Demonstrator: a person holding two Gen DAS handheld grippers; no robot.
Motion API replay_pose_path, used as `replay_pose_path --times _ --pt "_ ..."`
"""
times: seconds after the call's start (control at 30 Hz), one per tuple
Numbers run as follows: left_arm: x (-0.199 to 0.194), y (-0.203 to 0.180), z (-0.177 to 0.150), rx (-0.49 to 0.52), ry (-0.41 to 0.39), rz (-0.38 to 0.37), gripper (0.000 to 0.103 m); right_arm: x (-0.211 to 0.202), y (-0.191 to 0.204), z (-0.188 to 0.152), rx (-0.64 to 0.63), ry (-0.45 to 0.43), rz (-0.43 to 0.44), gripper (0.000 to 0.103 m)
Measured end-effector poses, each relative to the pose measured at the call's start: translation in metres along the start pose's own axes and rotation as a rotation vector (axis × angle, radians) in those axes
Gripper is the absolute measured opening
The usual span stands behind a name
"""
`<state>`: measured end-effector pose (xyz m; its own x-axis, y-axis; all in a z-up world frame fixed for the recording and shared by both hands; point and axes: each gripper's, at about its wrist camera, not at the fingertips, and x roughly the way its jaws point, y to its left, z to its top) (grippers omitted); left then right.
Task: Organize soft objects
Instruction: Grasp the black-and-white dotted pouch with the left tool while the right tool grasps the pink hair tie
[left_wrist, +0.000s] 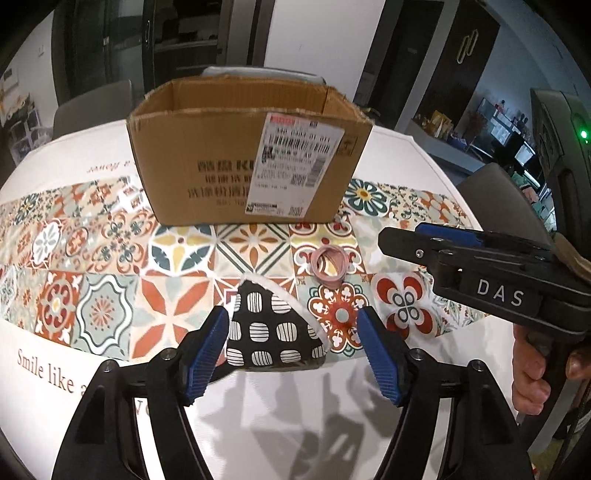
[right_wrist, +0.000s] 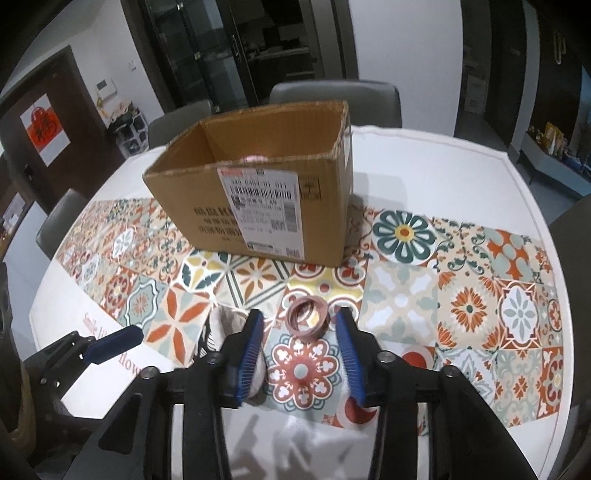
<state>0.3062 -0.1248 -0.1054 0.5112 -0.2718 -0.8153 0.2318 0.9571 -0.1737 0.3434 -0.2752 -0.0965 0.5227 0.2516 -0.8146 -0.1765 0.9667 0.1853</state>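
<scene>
A black cloth piece with white striped patches and a white edge (left_wrist: 273, 328) lies on the table between my open left gripper (left_wrist: 291, 350) fingers. It shows partly in the right wrist view (right_wrist: 221, 325), left of my right gripper (right_wrist: 301, 354). A pink ring of bands (left_wrist: 330, 266) lies just beyond the cloth; in the right wrist view the ring (right_wrist: 308, 315) sits between the tips of the open right gripper. An open cardboard box (left_wrist: 251, 162) stands behind both, and something pink (right_wrist: 255, 158) shows inside it. The right gripper also shows in the left wrist view (left_wrist: 402, 240).
The table (right_wrist: 424, 177) is white with a patterned tile runner (right_wrist: 480, 295) across its middle. Grey chairs (right_wrist: 332, 96) stand around the far side. A dark cabinet and a door are behind.
</scene>
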Motion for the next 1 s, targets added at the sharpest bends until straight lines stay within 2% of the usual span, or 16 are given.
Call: replay_pose_path --times 0.2,0.5,1.0 --pt "0.018 -0.001 -0.005 -0.021 0.028 0.004 0.075 0.025 -0.006 -0.001 -0.018 0.070 0.018 0.053" --pt "0.042 -0.010 -0.017 -0.014 0.078 0.041 0.079 0.064 -0.012 -0.002 -0.045 0.164 0.018 0.053" --pt "0.070 -0.015 -0.027 -0.013 0.098 0.119 0.081 0.107 -0.009 -0.002 -0.088 0.241 0.032 0.053"
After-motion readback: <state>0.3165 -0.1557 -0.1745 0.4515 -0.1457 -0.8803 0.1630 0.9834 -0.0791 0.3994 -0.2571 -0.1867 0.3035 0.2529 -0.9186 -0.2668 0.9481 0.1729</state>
